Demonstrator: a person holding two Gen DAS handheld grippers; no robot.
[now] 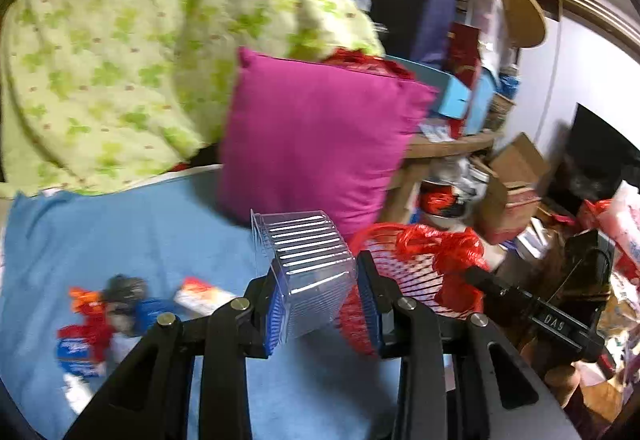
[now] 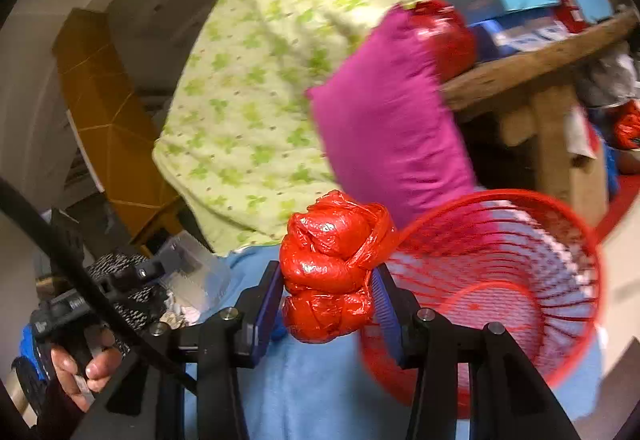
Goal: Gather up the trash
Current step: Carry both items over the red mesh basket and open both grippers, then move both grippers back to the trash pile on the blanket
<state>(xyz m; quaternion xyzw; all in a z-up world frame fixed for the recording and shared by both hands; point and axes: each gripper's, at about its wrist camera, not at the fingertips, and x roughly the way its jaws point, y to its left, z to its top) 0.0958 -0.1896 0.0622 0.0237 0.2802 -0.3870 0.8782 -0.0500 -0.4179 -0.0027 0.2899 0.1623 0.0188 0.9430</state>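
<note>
My left gripper [image 1: 322, 300] is shut on a clear plastic container [image 1: 310, 260], held above the blue bedsheet [image 1: 152, 240], just left of the red mesh basket [image 1: 404, 280]. My right gripper [image 2: 330, 300] is shut on a knotted red plastic bag [image 2: 334, 268], beside the basket's rim [image 2: 500, 272]. The basket lies tilted on the blue sheet [image 2: 320, 392]. The red bag also shows over the basket in the left wrist view [image 1: 444, 244]. More wrappers [image 1: 108, 312] and a small packet [image 1: 202, 296] lie on the sheet at the left. The left gripper and container show in the right wrist view [image 2: 188, 276].
A magenta pillow [image 1: 320, 135] and a green-patterned quilt [image 1: 132, 51] lie behind the basket. A cluttered wooden table [image 1: 452, 147] with boxes stands to the right. Cardboard boxes [image 1: 516, 175] and bags crowd the floor at the far right.
</note>
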